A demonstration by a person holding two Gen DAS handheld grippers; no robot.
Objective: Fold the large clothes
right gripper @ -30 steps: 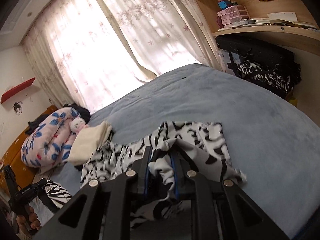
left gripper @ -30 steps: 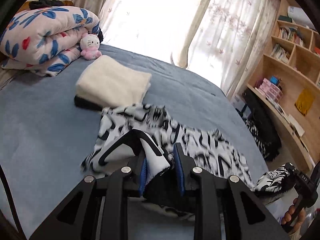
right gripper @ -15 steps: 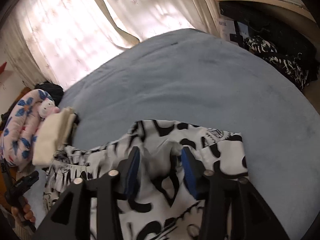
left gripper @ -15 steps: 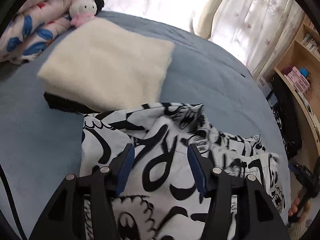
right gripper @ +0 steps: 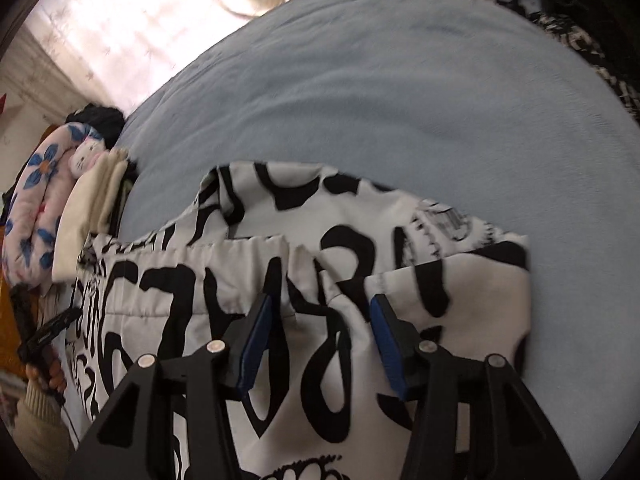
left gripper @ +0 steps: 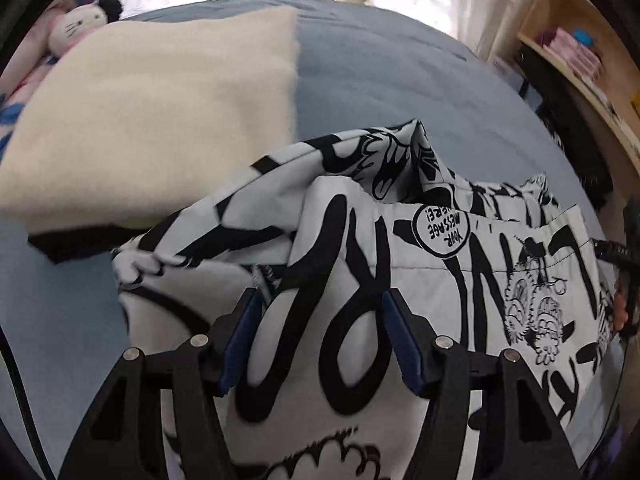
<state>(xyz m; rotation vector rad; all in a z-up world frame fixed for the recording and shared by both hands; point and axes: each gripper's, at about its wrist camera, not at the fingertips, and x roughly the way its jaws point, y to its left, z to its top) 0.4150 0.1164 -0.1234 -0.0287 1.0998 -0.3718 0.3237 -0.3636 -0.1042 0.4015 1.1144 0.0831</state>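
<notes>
only from the left wrist, shelves [left gripper: 576, 56] flank the printed garment [left gripper: 460, 280].

On the black-and-white printed garment [left gripper: 440, 248], a round white speech bubble [left gripper: 442, 231] reads "YOUR MESSAGE HERE!", upside down. The big black letters around that bubble are not readable as words.

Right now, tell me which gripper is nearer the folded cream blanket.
Left. The left gripper hovers right beside the cream blanket; the right gripper is across the printed garment from it.
</notes>
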